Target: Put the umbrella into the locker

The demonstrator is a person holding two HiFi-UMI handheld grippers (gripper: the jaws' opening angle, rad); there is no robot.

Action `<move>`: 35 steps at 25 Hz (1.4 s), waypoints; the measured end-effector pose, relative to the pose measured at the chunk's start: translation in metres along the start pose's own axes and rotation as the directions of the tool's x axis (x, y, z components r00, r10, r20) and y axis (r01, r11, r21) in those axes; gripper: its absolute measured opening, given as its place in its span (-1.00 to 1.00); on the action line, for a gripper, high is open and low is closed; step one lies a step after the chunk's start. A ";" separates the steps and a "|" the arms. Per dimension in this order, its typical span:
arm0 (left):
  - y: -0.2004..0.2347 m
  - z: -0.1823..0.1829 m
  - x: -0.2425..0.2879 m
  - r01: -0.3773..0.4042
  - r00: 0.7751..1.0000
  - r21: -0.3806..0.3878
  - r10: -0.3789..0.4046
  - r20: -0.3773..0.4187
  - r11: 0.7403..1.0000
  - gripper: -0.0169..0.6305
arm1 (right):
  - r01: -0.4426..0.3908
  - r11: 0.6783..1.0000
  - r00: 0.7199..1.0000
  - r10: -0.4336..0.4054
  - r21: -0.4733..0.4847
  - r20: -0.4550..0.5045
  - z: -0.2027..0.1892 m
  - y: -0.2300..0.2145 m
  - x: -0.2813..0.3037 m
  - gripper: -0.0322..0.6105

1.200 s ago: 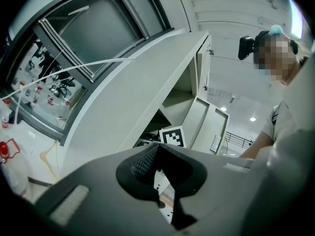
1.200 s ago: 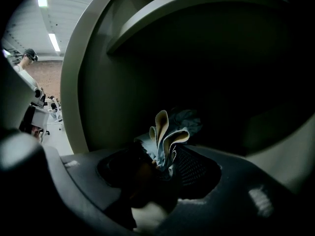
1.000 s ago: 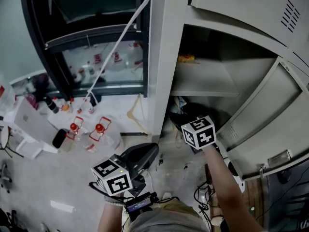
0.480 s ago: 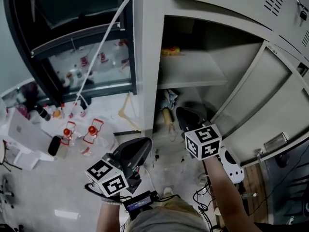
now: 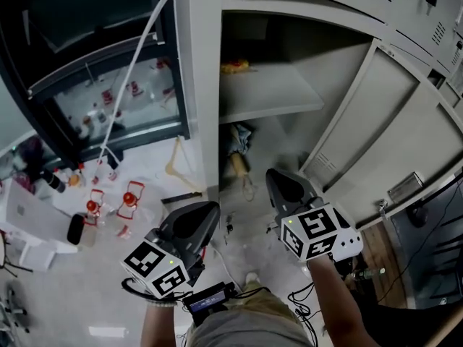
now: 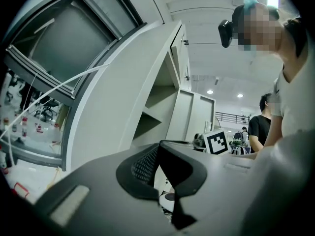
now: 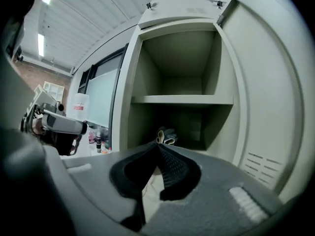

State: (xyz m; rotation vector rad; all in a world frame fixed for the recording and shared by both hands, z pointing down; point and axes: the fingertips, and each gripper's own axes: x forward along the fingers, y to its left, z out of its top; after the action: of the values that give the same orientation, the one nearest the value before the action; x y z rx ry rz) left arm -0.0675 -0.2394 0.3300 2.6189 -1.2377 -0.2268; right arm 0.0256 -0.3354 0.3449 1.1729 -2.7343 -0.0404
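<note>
Under the shelf (image 5: 269, 92) of the open locker (image 5: 204, 85), the folded umbrella (image 5: 238, 154) lies in the lower compartment, and neither tool touches it. Left tool (image 5: 205, 214) and right tool (image 5: 279, 178) hang out in front, each with jaws closed on nothing. Placing looks done; what may remain is swinging the door (image 5: 376, 125) shut.
</note>
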 end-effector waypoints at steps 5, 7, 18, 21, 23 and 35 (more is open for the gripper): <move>-0.002 0.002 -0.007 0.012 1.000 0.010 -0.012 0.010 1.000 -0.91 | 0.034 0.999 0.999 -0.033 -0.025 0.011 -0.002 0.008 -0.033 -0.90; -0.004 0.003 -0.009 0.017 1.000 0.009 -0.018 0.014 1.000 -0.91 | 0.046 0.999 0.999 -0.046 -0.027 0.014 -0.002 0.011 -0.045 -0.90; -0.020 0.001 -0.024 0.047 0.999 0.037 -0.048 0.011 0.998 -0.91 | 0.107 0.994 0.994 -0.107 -0.004 0.019 -0.011 0.023 -0.090 -0.90; -0.022 0.001 -0.025 0.056 0.998 0.048 -0.057 0.008 0.997 -0.91 | 0.127 0.992 0.992 -0.127 0.010 0.018 -0.016 0.024 -0.098 -0.90; -0.024 0.000 -0.024 0.060 0.998 0.058 -0.061 0.003 0.997 -0.91 | 0.140 0.990 0.990 -0.140 0.024 0.017 -0.019 0.023 -0.102 -0.90; -0.029 -0.004 -0.026 0.083 0.997 0.082 -0.082 -0.016 0.993 -0.91 | 0.172 0.985 0.985 -0.172 0.034 0.023 -0.020 0.026 -0.115 -0.90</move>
State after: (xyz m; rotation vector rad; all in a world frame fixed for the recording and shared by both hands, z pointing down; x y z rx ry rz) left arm -0.0612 -0.2010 0.3269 2.7406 -1.1601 -0.1760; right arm 0.0876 -0.2336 0.3504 1.4243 -2.6566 -0.0331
